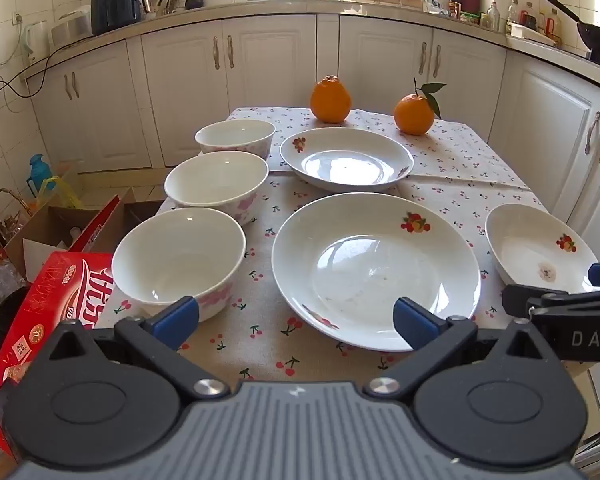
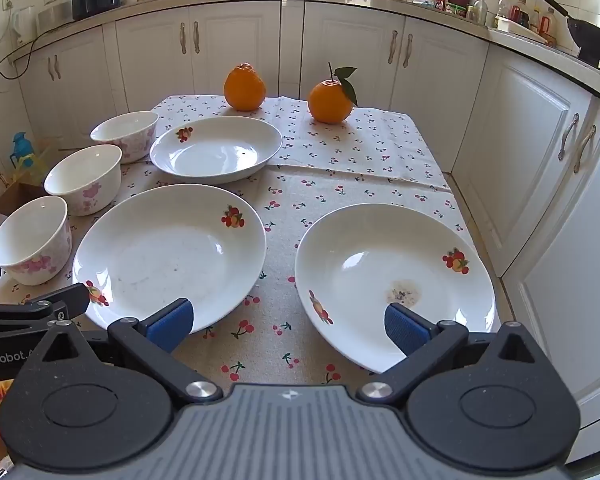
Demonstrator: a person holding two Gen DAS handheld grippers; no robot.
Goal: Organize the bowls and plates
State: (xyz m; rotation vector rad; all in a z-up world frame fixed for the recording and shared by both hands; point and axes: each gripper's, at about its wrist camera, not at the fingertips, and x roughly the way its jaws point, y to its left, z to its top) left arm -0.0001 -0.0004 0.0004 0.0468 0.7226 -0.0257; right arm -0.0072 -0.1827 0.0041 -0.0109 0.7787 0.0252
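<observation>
A tabletop (image 2: 356, 184) under a cherry-print cloth carries three white pink-flowered ceramic bowls (image 2: 85, 184) in a line down its left, three white fruit-motif ceramic plates (image 2: 172, 256) in the middle and right, and two oranges (image 2: 245, 87) at the far edge.

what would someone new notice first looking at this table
Probably the two oranges at the far edge of the cherry-print tablecloth. Next, three white plates spread across the middle, and three floral bowls lined down the left side.
</observation>
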